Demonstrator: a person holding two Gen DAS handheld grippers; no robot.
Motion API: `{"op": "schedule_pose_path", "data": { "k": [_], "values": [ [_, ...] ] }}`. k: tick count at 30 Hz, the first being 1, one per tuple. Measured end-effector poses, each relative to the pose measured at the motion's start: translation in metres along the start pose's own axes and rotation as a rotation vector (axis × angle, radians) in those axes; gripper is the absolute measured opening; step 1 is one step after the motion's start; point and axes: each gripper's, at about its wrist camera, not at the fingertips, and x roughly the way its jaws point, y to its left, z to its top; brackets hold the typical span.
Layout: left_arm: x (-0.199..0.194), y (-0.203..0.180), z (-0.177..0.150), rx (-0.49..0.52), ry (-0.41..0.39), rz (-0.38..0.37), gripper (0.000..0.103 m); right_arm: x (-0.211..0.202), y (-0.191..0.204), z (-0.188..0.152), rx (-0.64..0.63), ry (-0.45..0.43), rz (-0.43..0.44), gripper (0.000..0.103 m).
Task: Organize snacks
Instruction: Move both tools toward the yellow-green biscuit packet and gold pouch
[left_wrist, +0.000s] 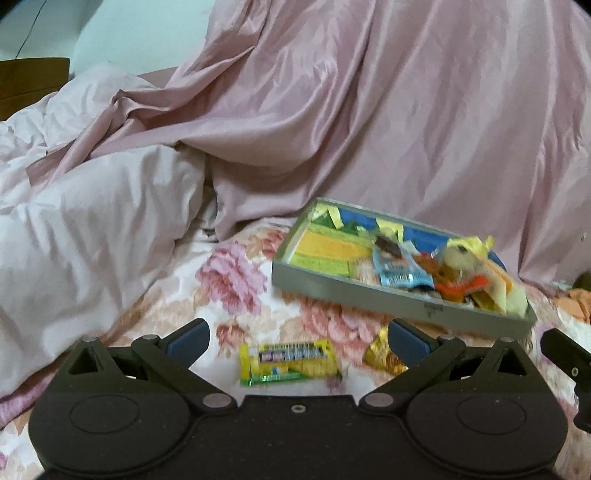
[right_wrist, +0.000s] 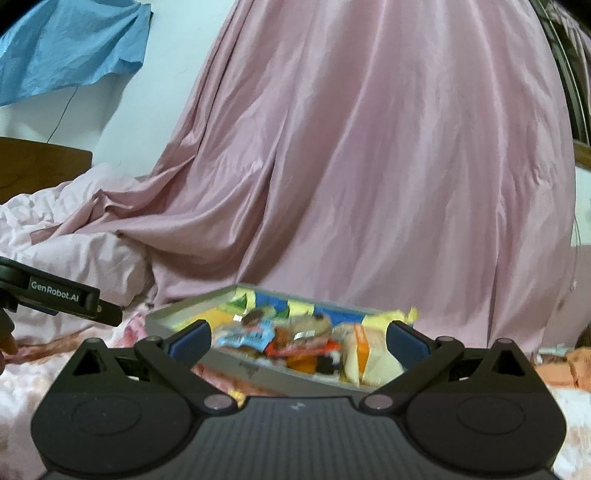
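A grey box (left_wrist: 369, 295) lies on the floral bedspread, with snack packets (left_wrist: 436, 273) piled at its right end. A yellow-green snack bar (left_wrist: 290, 362) lies on the bedspread between the fingers of my open, empty left gripper (left_wrist: 297, 338). A gold wrapped snack (left_wrist: 384, 354) lies by its right finger. In the right wrist view my right gripper (right_wrist: 297, 339) is open and empty, just in front of the box (right_wrist: 177, 314) and its heap of packets (right_wrist: 295, 339). The left gripper's body (right_wrist: 62, 291) shows at the left edge there.
A rumpled white duvet (left_wrist: 92, 229) lies to the left. A pink curtain (left_wrist: 406, 110) drapes behind the box. A wooden headboard (right_wrist: 37, 166) and blue cloth (right_wrist: 70, 44) are at far left. An orange cloth (left_wrist: 576, 299) lies at right.
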Motion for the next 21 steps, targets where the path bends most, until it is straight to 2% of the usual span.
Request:
{"op": "schedule_pose_path", "data": {
  "k": [10,14,21],
  "values": [
    [-0.016,0.002,-0.040,0.079,0.086,-0.027,0.102,-0.024,0.018,-0.018,-0.003,0.134,0.058,0.103],
    [-0.015,0.005,-0.051,0.104,0.122,-0.026,0.102,-0.020,0.023,-0.024,0.011,0.196,0.083,0.103],
    [-0.008,0.008,-0.060,0.118,0.159,-0.024,0.102,-0.010,0.036,-0.034,-0.045,0.278,0.095,0.103]
  ]
}}
